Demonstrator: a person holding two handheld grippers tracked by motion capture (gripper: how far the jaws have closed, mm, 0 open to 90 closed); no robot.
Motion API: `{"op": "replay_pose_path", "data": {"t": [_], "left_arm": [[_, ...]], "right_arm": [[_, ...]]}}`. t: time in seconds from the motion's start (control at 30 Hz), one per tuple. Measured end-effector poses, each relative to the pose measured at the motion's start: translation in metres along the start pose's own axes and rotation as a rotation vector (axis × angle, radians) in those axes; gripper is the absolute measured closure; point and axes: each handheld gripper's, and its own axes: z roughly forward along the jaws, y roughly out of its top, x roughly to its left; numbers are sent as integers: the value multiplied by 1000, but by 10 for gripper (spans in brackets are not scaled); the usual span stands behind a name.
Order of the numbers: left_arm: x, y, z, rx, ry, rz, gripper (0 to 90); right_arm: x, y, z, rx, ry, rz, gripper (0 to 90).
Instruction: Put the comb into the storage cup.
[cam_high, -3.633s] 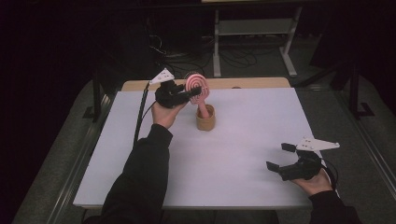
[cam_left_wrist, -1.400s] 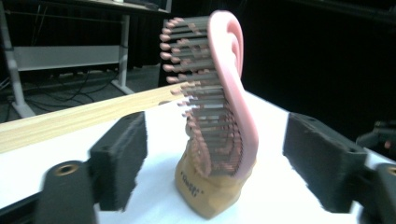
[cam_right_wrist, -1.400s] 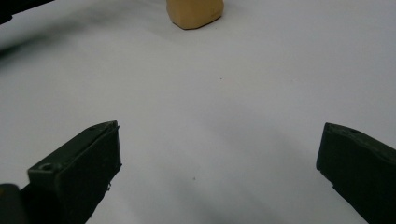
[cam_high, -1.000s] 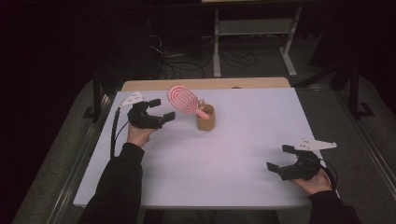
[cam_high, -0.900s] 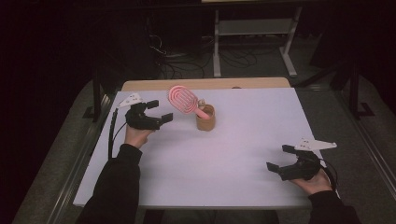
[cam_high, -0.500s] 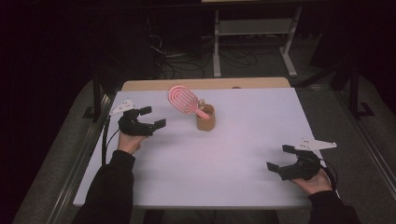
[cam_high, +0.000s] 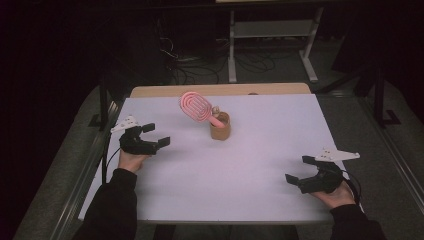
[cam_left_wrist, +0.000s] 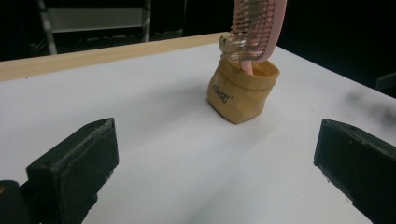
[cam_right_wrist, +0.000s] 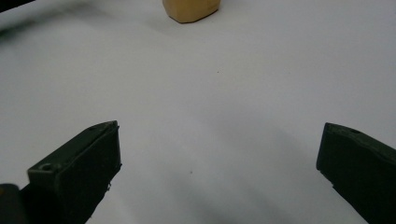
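My left tongs (cam_high: 156, 135) are spread wide and hold nothing. I hold them low over the white worktop (cam_high: 250, 170), near its 9 o'clock edge. They point toward 3 o'clock, at the little pot. In the left gripper view the two black jaws stand far apart at the bottom, with bare white worktop between them.

My right tongs (cam_high: 300, 170) are spread wide too, and they hold nothing. They sit near the 4 o'clock corner of the worktop and point toward 10 o'clock. In the right gripper view the jaws are far apart, and there is white worktop between them.

Both tongs are well apart from each other, one at each side.

Out from the tongs, between them and farther back, a small tan paper pot (cam_high: 220, 127) stands at about 12 o'clock on the worktop. It has small dark writing on its side, too small to read. Its rim is rolled down. A pink hairbrush (cam_high: 197, 106) stands in the pot with its handle down. The round head with long slots tilts up toward 10 o'clock. The pot is well apart from both tongs.

Behind the white worktop a strip of bare wood (cam_high: 220, 90) shows along the far edge.
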Motion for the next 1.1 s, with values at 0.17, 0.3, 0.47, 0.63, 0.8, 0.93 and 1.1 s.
{"op": "replay_pose_path", "data": {"t": [0.17,0.3,0.47,0.63,0.8,0.93,1.1], "left_arm": [[-1,-6,-9,-3,18,-6,0],[-5,-13,-15,-3,18,-4,0],[-9,-19,-24,-14,27,2,0],[-12,-26,-33,-25,46,11,0],[-17,-35,-43,-49,80,23,0],[-20,-41,-49,-58,97,29,0],[-24,-46,-57,-60,122,46,0]], "right_arm": [[0,0,-1,-3,-1,2,0],[0,0,-1,-6,1,4,0],[-1,0,-1,-4,3,12,0],[-1,-1,0,0,5,13,0],[-2,0,0,-3,4,13,0],[-2,-1,0,-3,5,14,0],[-2,-1,0,-2,7,17,0]]}}
